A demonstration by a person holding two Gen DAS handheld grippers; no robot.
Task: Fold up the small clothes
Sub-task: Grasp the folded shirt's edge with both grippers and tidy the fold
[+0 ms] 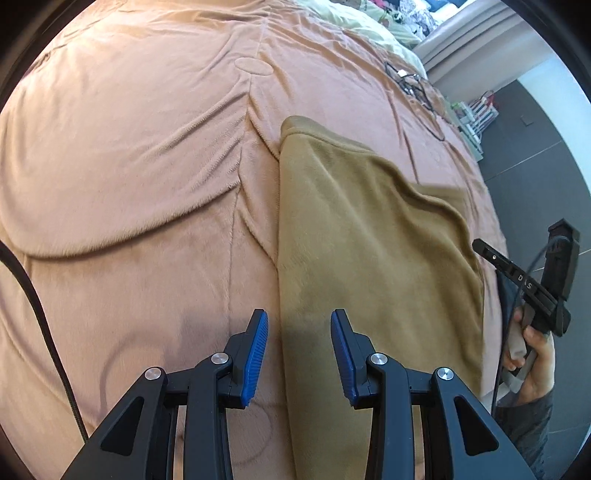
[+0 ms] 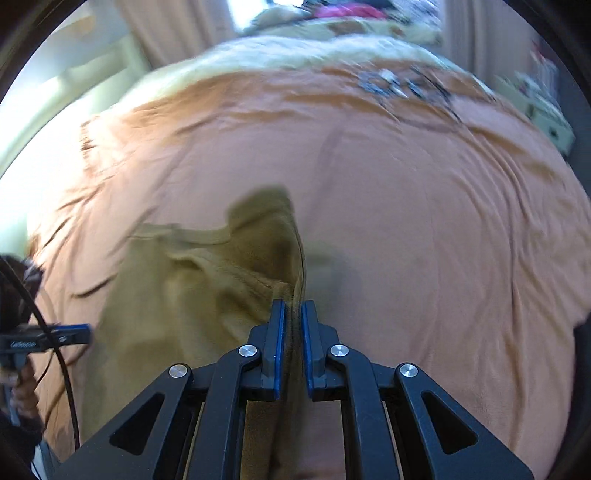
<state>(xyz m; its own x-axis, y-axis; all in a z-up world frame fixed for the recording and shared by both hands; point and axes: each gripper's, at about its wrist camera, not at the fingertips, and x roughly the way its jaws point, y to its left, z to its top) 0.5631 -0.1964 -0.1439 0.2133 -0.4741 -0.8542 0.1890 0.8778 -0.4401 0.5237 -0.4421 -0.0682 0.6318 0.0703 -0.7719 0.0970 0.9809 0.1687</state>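
Note:
A tan fleece garment [image 1: 369, 251] lies on a peach blanket [image 1: 129, 166]. My left gripper [image 1: 299, 354] is open above the garment's left edge near its lower end, holding nothing. My right gripper [image 2: 293, 325] is shut on the garment's edge [image 2: 295, 280] and lifts that edge off the blanket; the rest of the garment [image 2: 166, 295] drapes to the left. The right gripper also shows at the right edge of the left wrist view [image 1: 524, 284]. The left gripper's blue tip shows at the left in the right wrist view [image 2: 74, 332]. The right wrist view is blurred.
The peach blanket [image 2: 424, 240] covers the bed. A pair of glasses [image 1: 413, 83] lies on it at the far right. A pale quilt and patterned bedding [image 1: 369, 22] lie at the far end. A black cable [image 1: 37, 314] hangs at the left. Dark floor [image 1: 535, 147] borders the bed's right side.

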